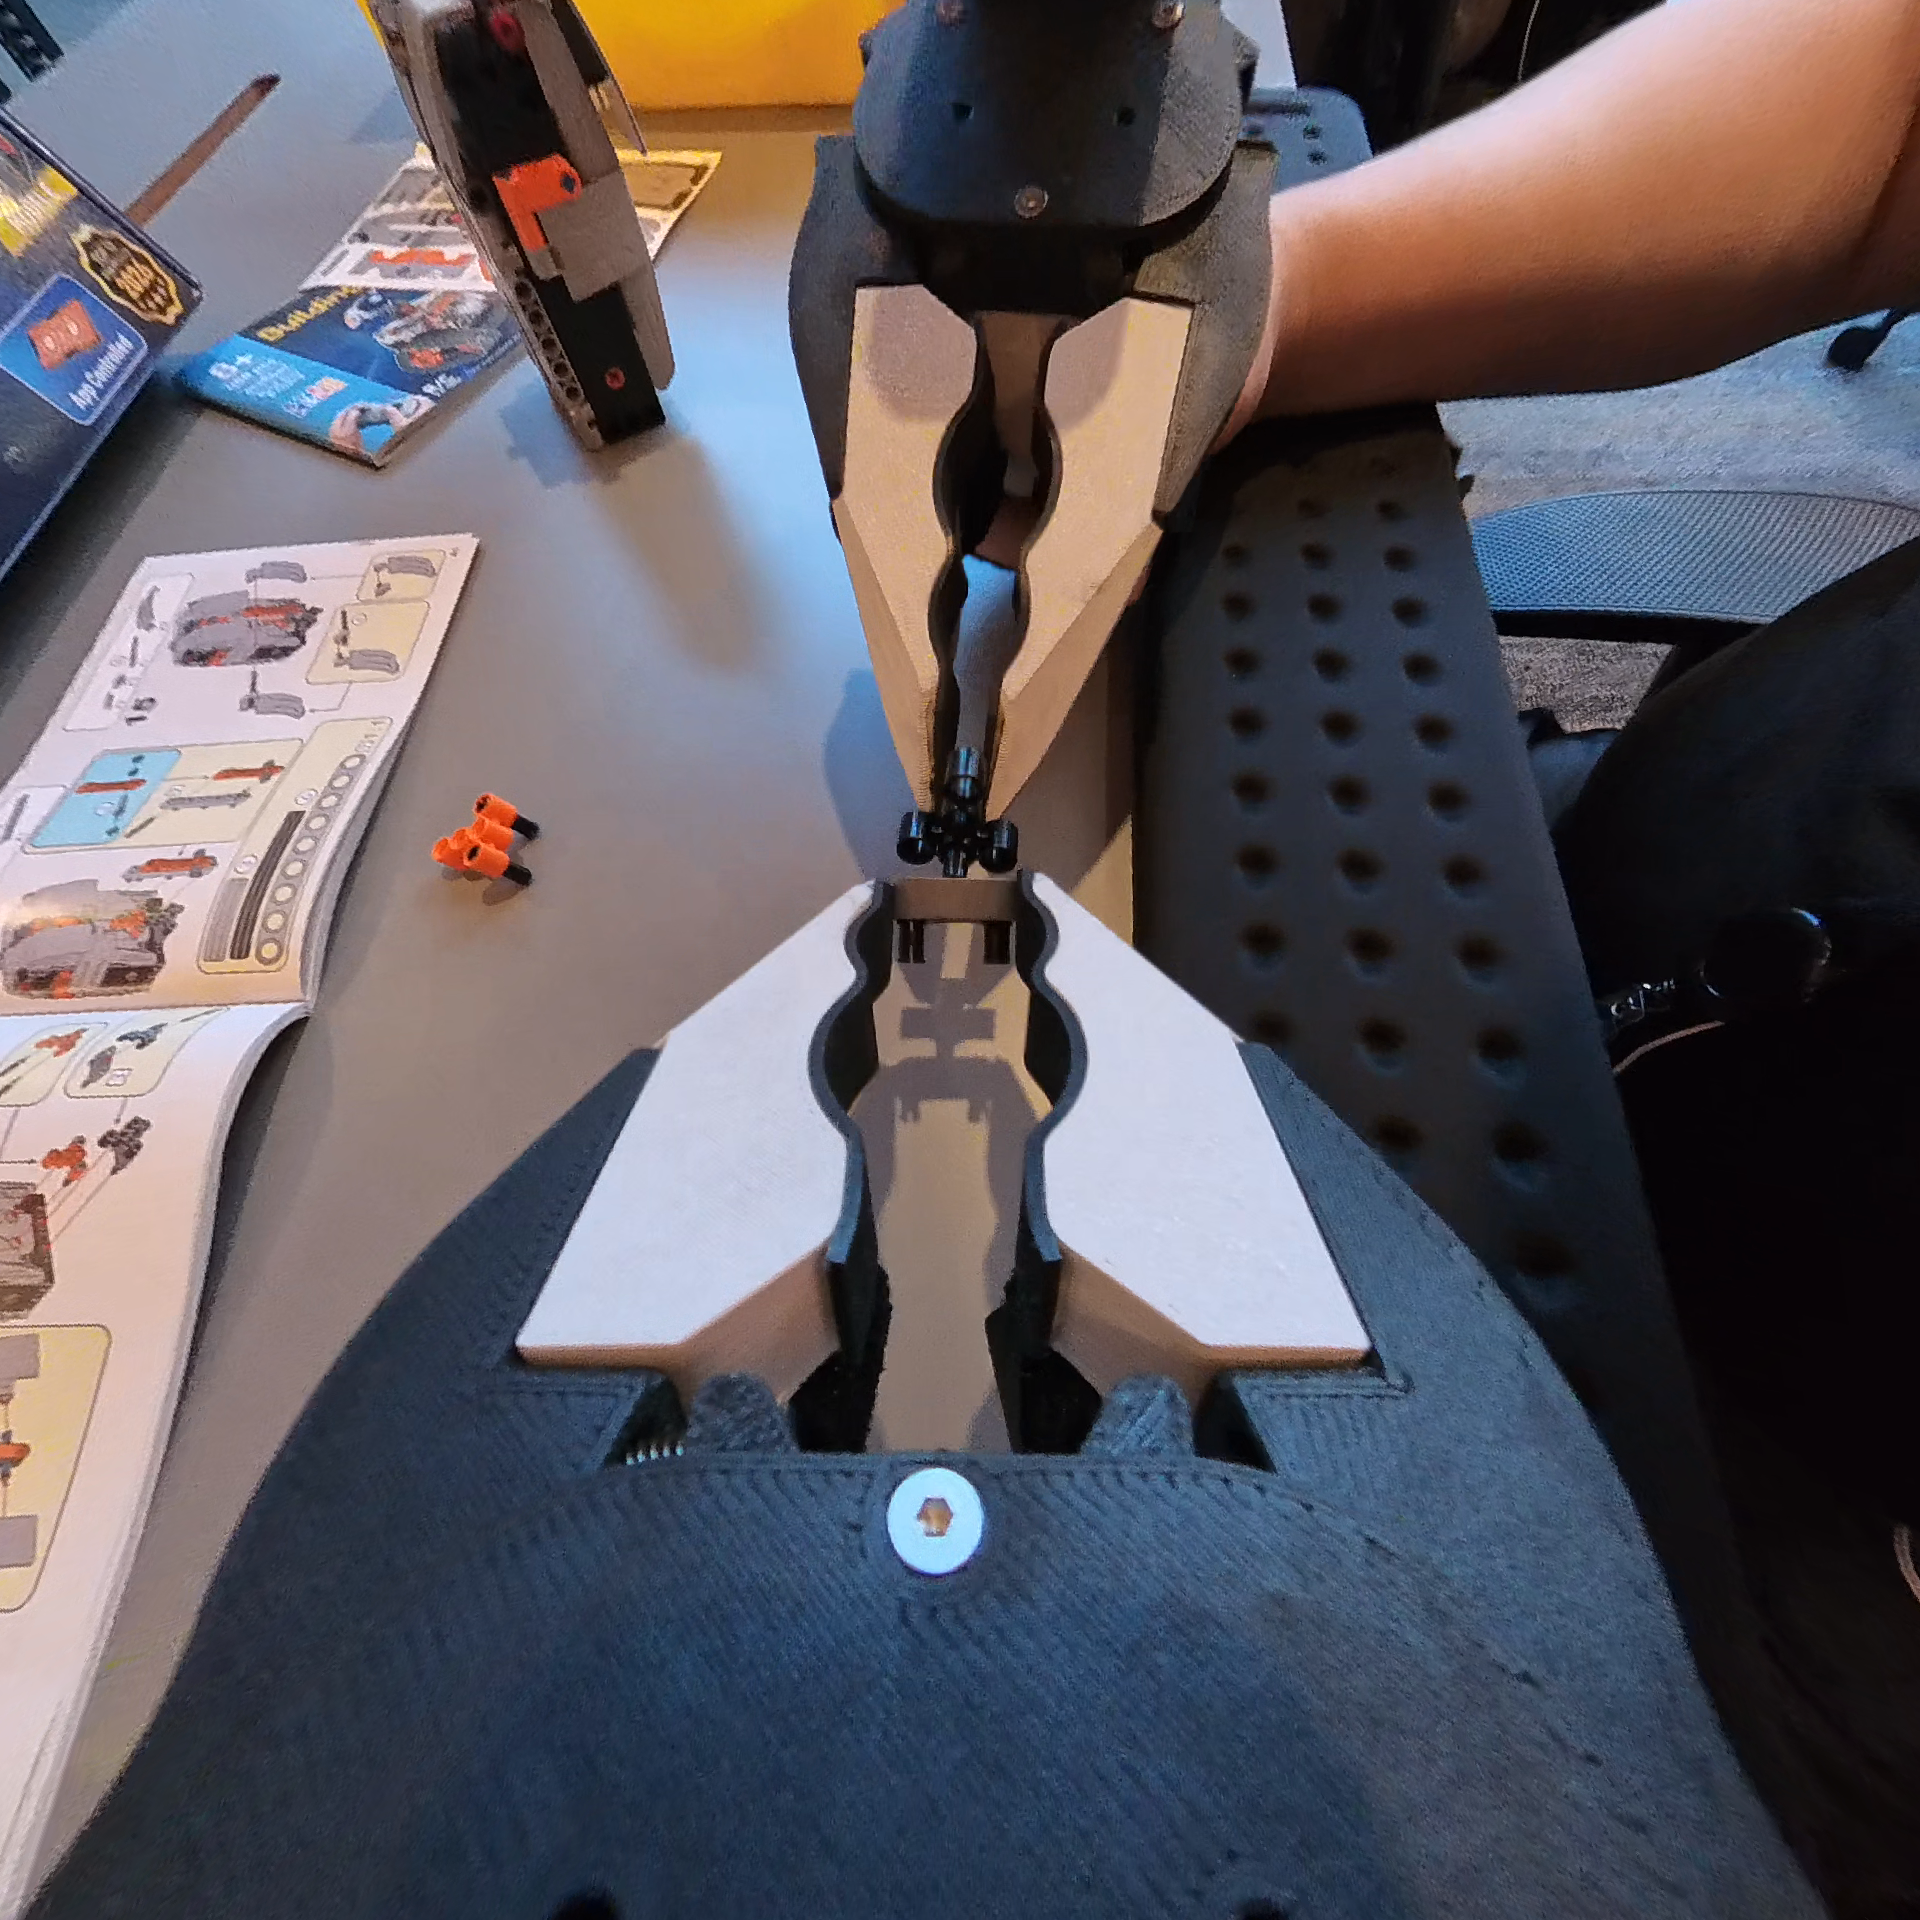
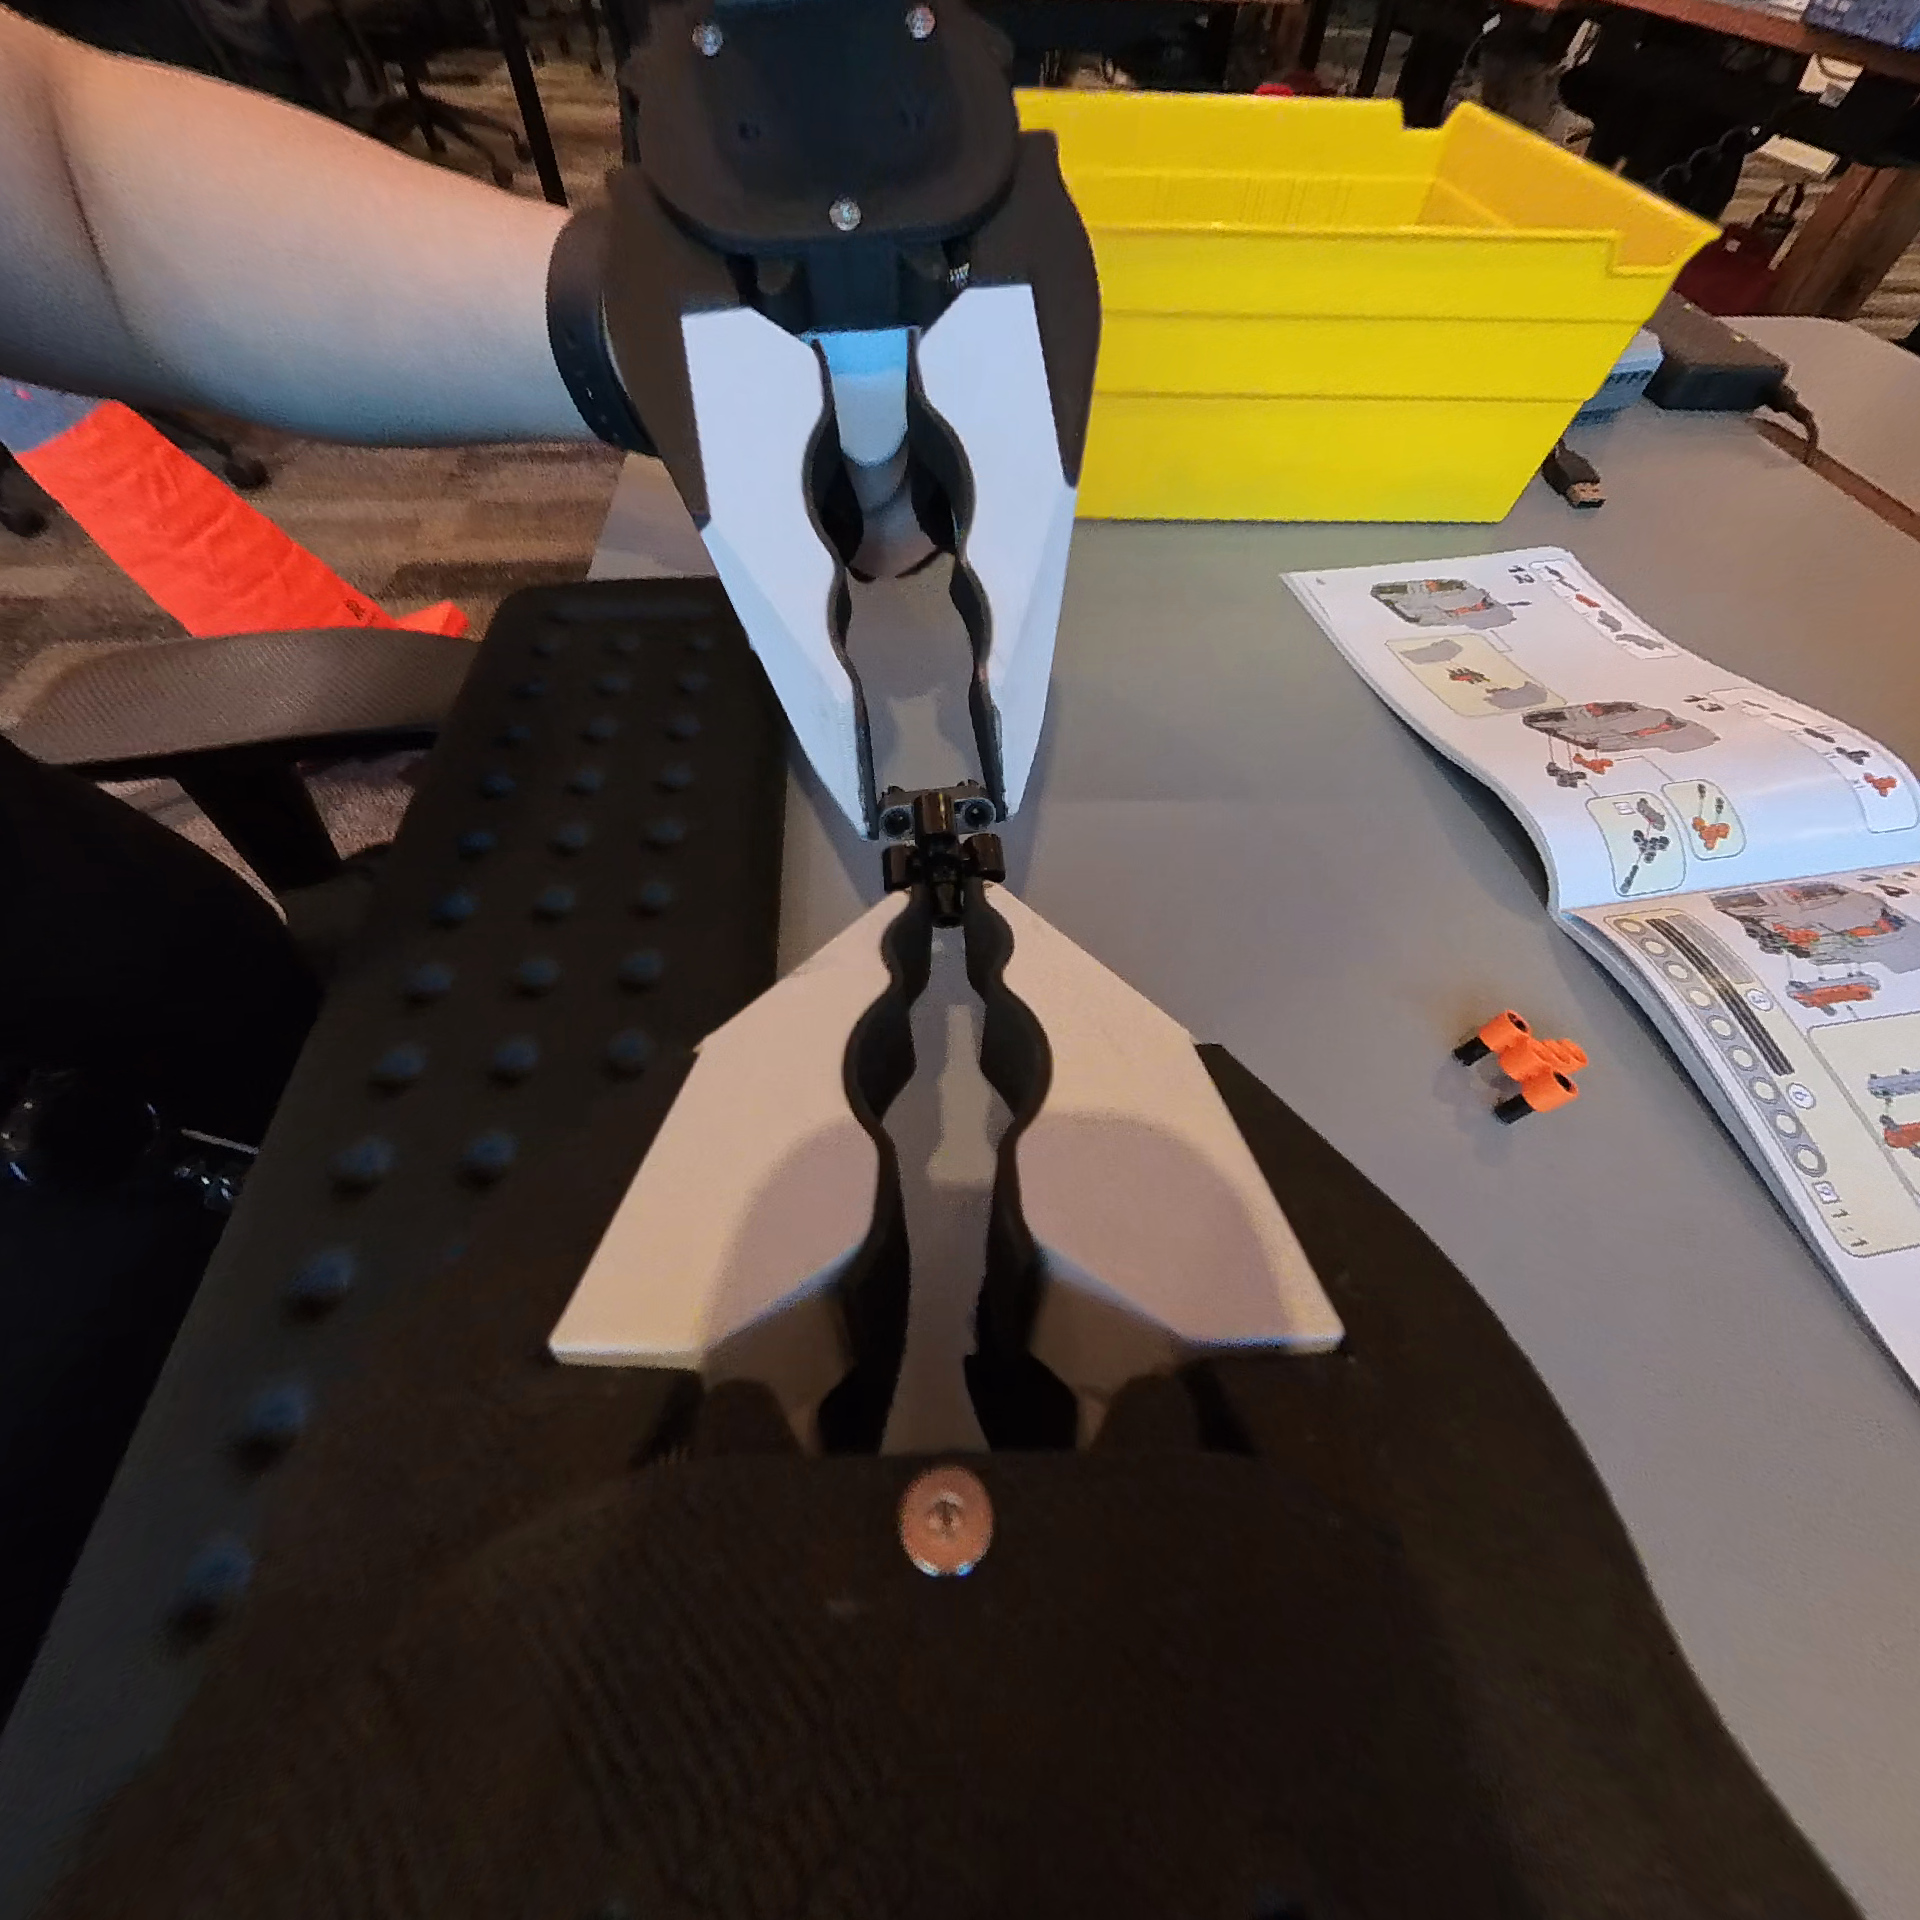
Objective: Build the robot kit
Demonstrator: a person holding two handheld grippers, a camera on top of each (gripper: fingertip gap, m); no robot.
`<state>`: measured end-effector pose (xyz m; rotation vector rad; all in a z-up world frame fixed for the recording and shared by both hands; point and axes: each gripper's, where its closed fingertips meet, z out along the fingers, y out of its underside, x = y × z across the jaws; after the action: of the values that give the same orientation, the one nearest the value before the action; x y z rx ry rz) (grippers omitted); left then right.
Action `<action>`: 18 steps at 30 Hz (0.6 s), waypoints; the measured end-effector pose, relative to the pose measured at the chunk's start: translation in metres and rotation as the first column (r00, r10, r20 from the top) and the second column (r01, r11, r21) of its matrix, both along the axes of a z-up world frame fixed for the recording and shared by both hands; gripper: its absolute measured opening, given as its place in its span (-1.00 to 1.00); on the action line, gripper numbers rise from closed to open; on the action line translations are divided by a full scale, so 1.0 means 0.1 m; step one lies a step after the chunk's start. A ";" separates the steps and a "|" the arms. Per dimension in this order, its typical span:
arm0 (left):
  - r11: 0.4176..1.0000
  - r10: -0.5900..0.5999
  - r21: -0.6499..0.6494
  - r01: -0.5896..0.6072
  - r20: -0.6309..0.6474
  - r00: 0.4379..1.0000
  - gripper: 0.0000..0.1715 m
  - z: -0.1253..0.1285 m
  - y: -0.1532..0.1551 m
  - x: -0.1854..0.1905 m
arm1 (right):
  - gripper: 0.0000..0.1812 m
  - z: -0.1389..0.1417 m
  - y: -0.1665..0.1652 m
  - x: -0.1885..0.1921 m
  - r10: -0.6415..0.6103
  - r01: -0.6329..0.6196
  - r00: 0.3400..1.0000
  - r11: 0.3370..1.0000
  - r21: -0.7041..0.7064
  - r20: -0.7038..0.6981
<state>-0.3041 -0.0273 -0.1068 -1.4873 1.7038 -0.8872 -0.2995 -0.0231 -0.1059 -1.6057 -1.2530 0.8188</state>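
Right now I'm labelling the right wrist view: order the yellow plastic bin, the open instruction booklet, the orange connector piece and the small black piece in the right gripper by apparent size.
1. Yellow plastic bin
2. Open instruction booklet, though nearer the camera
3. Orange connector piece
4. Small black piece in the right gripper; similar to the orange one, so unsure.

The left hand-held gripper (image 1: pixel 954 902) clamps a small grey brick piece (image 1: pixel 954 900) across its tips. The right hand-held gripper (image 2: pixel 940 914) pinches a black cross-shaped connector (image 2: pixel 940 864) by its stem, touching the grey piece, above the counter (image 1: pixel 644 644).
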 end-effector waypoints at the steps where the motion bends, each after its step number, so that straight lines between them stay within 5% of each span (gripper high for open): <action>1: 1.000 0.002 -0.004 -0.002 -0.013 1.000 -0.77 -0.03 0.00 -0.01 | -0.96 -0.03 0.00 -0.01 0.001 -0.001 1.000 1.000 0.011 0.022; 18: 0.997 0.006 -0.079 -0.019 -0.154 0.988 -0.77 -0.35 -0.07 -0.10 | -0.97 -0.29 -0.06 -0.09 -0.046 -0.064 0.948 0.941 0.333 0.314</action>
<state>-0.3145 -0.0345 -0.1422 -1.6553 1.7857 -0.8618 -0.3086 -0.0289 -0.1353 -1.4820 -1.5357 0.3247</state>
